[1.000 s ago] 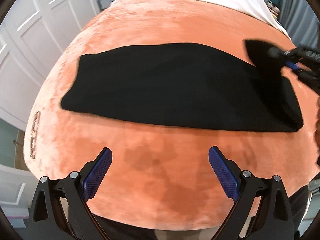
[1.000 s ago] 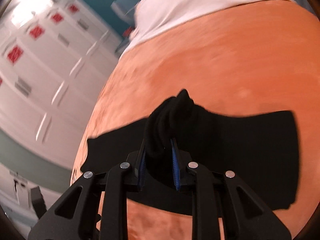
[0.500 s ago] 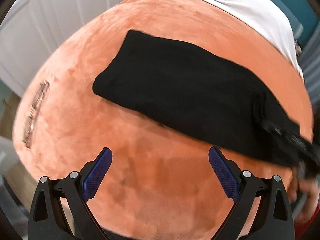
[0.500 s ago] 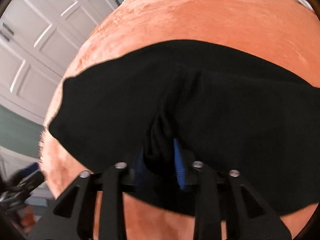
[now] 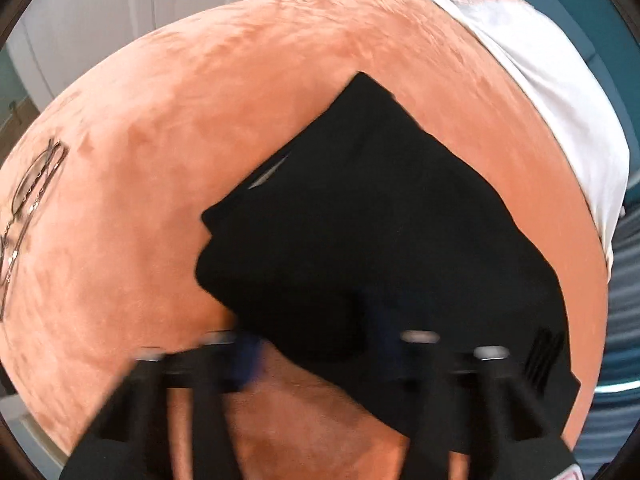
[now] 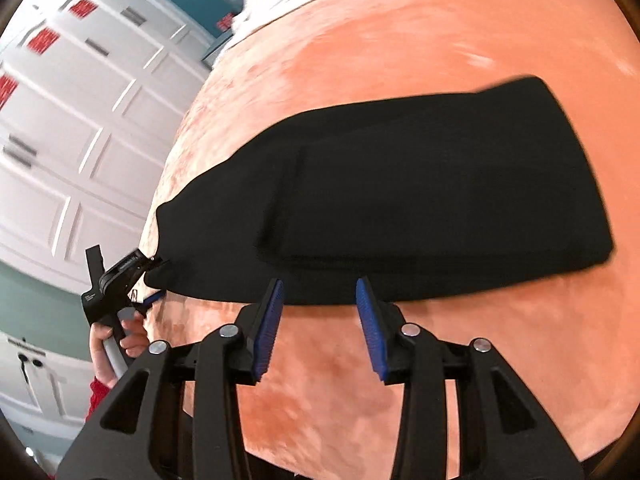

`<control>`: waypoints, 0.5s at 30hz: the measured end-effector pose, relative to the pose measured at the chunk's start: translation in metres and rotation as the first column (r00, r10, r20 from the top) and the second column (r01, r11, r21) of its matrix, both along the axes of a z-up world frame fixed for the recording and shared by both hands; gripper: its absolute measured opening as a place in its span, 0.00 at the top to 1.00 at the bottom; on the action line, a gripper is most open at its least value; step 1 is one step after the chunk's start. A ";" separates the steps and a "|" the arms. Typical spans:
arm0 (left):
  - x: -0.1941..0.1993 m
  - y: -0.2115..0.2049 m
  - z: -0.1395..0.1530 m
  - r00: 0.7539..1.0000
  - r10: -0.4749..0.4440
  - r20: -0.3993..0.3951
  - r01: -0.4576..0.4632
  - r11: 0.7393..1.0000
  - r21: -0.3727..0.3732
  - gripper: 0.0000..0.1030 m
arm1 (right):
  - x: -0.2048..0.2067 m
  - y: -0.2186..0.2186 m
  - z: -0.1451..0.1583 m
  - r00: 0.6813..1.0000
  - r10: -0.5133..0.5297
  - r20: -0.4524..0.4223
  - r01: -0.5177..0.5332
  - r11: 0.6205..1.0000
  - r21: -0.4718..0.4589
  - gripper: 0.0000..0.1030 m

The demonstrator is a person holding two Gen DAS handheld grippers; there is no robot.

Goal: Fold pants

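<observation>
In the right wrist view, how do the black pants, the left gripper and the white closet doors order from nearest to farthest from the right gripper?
From the right gripper:
1. black pants, just beyond its opening jaws, nothing between them.
2. left gripper, at the left, at the pants' end, jaws closing.
3. white closet doors, behind, far left.

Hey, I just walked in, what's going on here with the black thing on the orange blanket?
A person is folding black pants on an orange plush blanket, with a handheld gripper in each hand. The pants already lie in a long folded band. The left gripper is at the band's left end, its jaws closing with the fabric edge between them. The right gripper hangs just in front of the near edge, jaws opening and nothing between them. A pair of glasses lies off to the side on the blanket.
</observation>
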State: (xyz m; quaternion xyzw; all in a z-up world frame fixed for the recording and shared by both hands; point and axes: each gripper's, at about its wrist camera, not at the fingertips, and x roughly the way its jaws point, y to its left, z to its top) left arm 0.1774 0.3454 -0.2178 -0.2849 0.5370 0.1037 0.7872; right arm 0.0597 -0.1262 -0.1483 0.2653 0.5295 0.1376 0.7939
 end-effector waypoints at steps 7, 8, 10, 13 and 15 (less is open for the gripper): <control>0.000 -0.072 0.098 0.973 -0.167 0.162 0.138 0.975 0.173 0.90 | -0.016 -0.046 -0.009 0.995 -0.094 -0.016 0.094 0.996 0.006 0.57; -0.002 -0.088 0.112 0.962 -0.197 0.187 0.164 0.970 0.179 0.90 | -0.019 -0.055 -0.011 0.993 -0.114 -0.021 0.114 0.993 0.014 0.57; -0.004 -0.129 0.137 0.935 -0.266 0.233 0.229 0.957 0.176 0.90 | -0.024 -0.072 -0.015 0.989 -0.146 -0.027 0.147 0.988 0.037 0.57; -0.004 -0.181 0.155 0.907 -0.333 0.257 0.294 0.939 0.178 0.90 | -0.027 -0.089 -0.018 0.982 -0.187 -0.029 0.188 0.981 0.050 0.57; 0.000 -0.203 0.155 0.905 -0.338 0.257 0.301 0.938 0.173 0.90 | -0.032 -0.103 -0.021 0.977 -0.209 -0.032 0.211 0.974 0.078 0.57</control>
